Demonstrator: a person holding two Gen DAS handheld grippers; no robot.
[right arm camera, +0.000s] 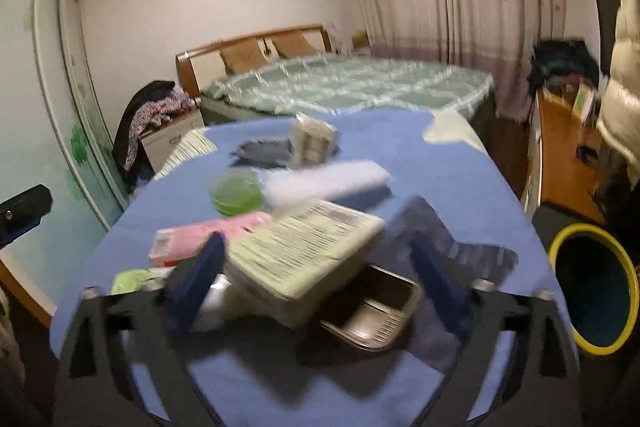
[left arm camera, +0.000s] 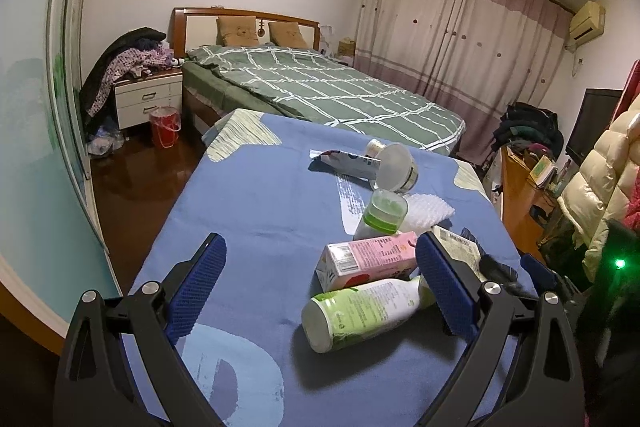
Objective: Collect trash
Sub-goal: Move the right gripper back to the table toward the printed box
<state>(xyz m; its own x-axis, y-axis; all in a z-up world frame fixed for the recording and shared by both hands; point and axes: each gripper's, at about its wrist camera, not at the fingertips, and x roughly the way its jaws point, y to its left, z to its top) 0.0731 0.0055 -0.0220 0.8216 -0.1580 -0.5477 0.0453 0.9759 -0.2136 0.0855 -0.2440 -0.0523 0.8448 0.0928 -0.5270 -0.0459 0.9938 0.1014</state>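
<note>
Trash lies scattered on a table draped in a blue cloth (left arm camera: 256, 211): a green-labelled bottle (left arm camera: 360, 311) on its side, a pink carton (left arm camera: 372, 259) just behind it, a green-capped bottle (left arm camera: 382, 213), and a clear plastic cup (left arm camera: 396, 167) farther back. The left gripper (left arm camera: 320, 287) hangs spread wide, grasping nothing, the green-labelled bottle between its blue pads. The right gripper (right arm camera: 320, 275) (its view is blurred) is also spread, a printed flat box (right arm camera: 304, 251) and a metal tray (right arm camera: 372, 311) between its fingers. A yellow-rimmed bin (right arm camera: 596, 287) stands beside the table.
</note>
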